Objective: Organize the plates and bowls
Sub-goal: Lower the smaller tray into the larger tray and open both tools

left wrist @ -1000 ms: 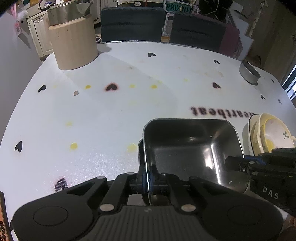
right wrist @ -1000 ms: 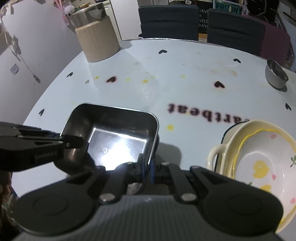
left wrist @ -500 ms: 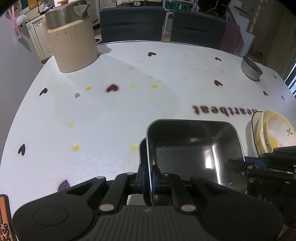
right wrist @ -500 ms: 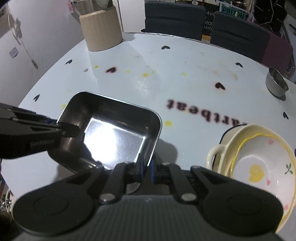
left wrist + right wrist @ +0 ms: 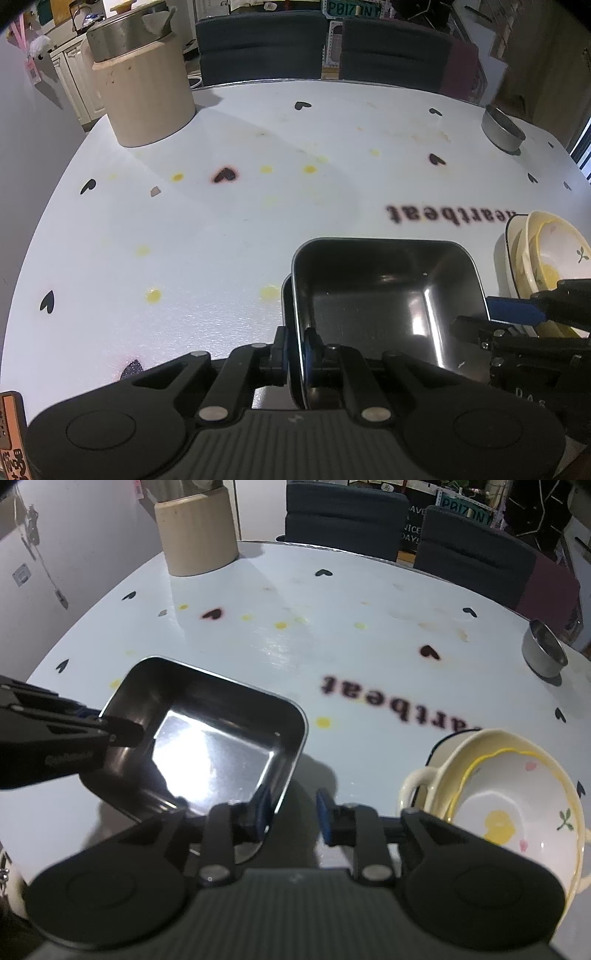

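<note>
Steel, dark and mirror-bright inside, the square tray (image 5: 388, 299) sits low over the white surface (image 5: 221, 229) between the two tools, and it seems to nest in a second tray whose rim peeks out along its left side. Its left wall runs between the jaws of the left tool (image 5: 297, 350); those jaws are opening, yet the pads seem to sit against the thin wall, so the grip looks loosened rather than gone. The opposite wall faces the right tool (image 5: 291, 810), whose jaws are opening and stand clearly apart: the left pad is close by or touching the tray's rim, the right pad hangs free over the surface, so nothing is pinched there.

Just right of the tray, and just beyond the right tool's free pad, stands a tilted stack of cream bowls (image 5: 509, 805), the top one painted with a yellow figure. It lies nearer the right hand than the left. A small steel bowl (image 5: 543, 653) sits far off at the right edge, well apart from everything, and a tall beige pot (image 5: 142, 92) stands at the far left.

My reading: the tray is being set down, and the right tool is best placed for the bowls.
</note>
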